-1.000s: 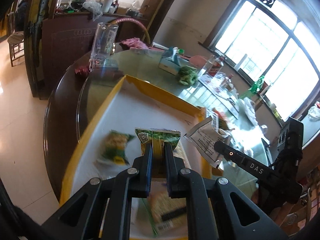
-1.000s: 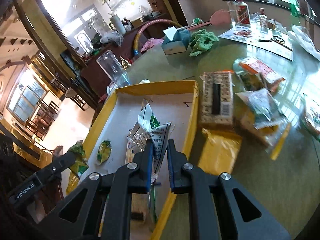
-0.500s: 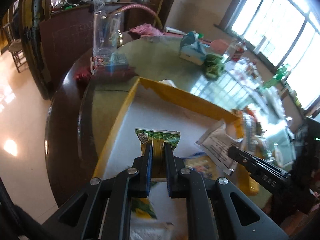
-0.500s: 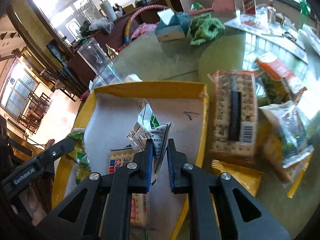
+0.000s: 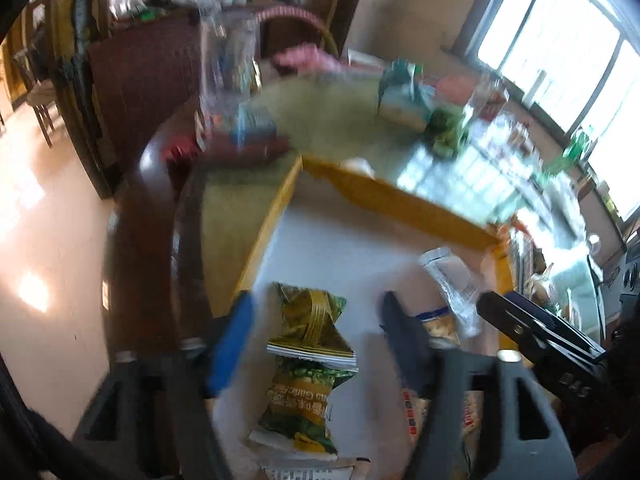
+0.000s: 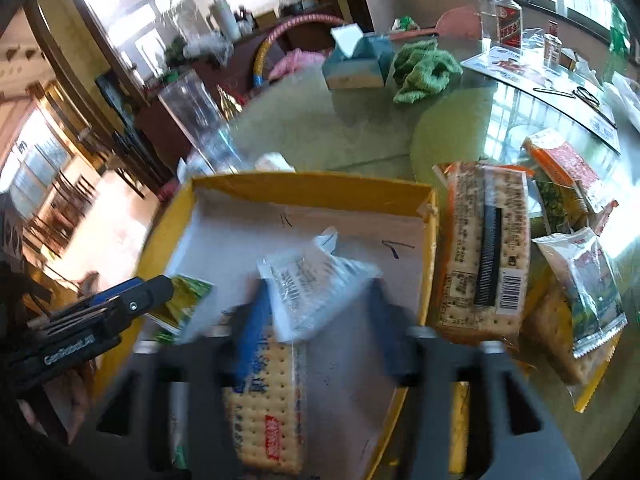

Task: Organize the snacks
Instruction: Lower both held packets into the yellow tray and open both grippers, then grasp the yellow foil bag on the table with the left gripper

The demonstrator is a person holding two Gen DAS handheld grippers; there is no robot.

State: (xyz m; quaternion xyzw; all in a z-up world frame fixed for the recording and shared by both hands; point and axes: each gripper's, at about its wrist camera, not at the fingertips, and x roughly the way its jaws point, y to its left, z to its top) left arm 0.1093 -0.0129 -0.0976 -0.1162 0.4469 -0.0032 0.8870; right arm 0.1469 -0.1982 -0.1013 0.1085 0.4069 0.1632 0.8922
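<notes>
With both the left gripper point(image 5: 316, 320) and the right gripper point(image 6: 316, 304) just opened wide, the green packet point(image 5: 308, 344) and the clear packet point(image 6: 316, 276) sit loose between the jaws and may snag on a finger on withdrawal and be dragged over the wall of the yellow tray point(image 6: 304, 188).

Left wrist view is motion-blurred: clear plastic jug point(image 5: 228, 60) and far tabletop point(image 5: 328, 120) clutter unreadable. Green-and-yellow snack packet point(image 5: 304, 364) has its lower end hidden by the frame bottom. Right view: long cracker pack point(image 6: 264, 400) is partly under the clear crinkled wrapper point(image 6: 316, 280); its print is illegible.
</notes>
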